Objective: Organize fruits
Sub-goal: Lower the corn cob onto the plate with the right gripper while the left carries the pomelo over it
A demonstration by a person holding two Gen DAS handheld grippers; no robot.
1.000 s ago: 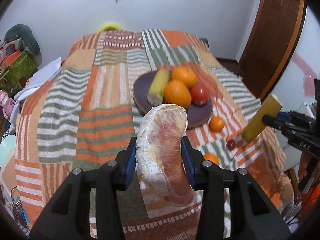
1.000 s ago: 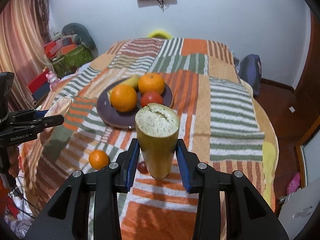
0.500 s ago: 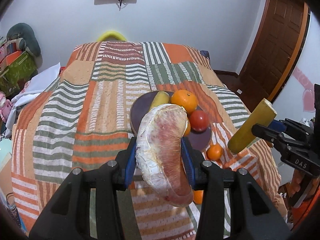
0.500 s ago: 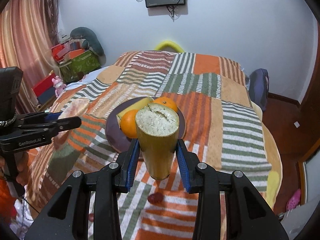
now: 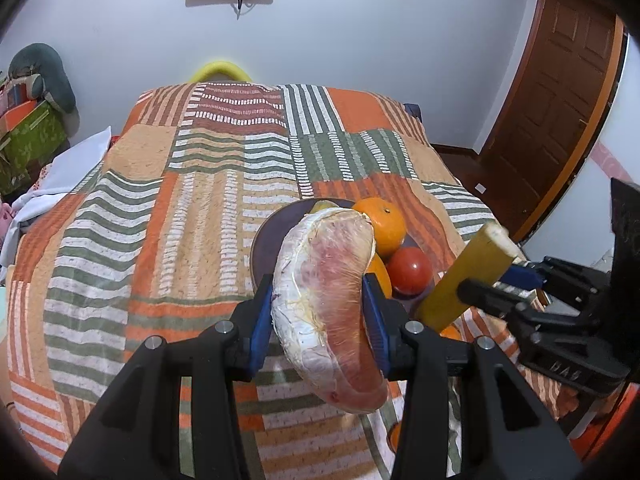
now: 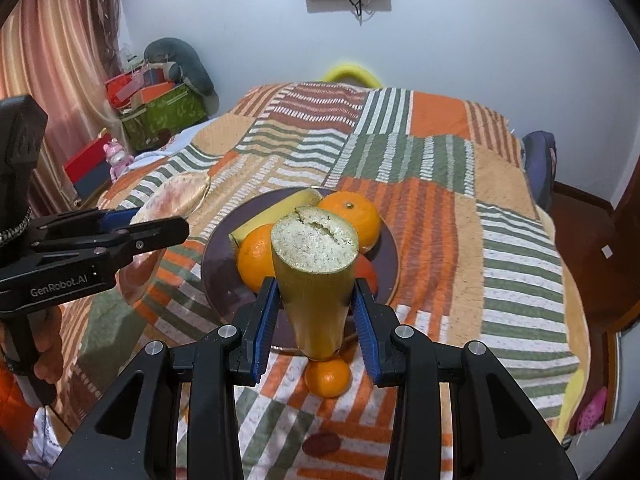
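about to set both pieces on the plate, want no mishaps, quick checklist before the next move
1. Left gripper holds the pomelo segment between its fingers: ok.
2. Right gripper holds the cut yellow piece: ok.
3. Plate in view ahead of both grippers: ok.
4. Free space on plate: ok at its near-left part; oranges, a tomato and a yellow piece fill the rest.
5. Loose small orange on the bedspread below the right gripper: not ok, still off the plate.
6. Clearance between the two grippers: cannot tell.
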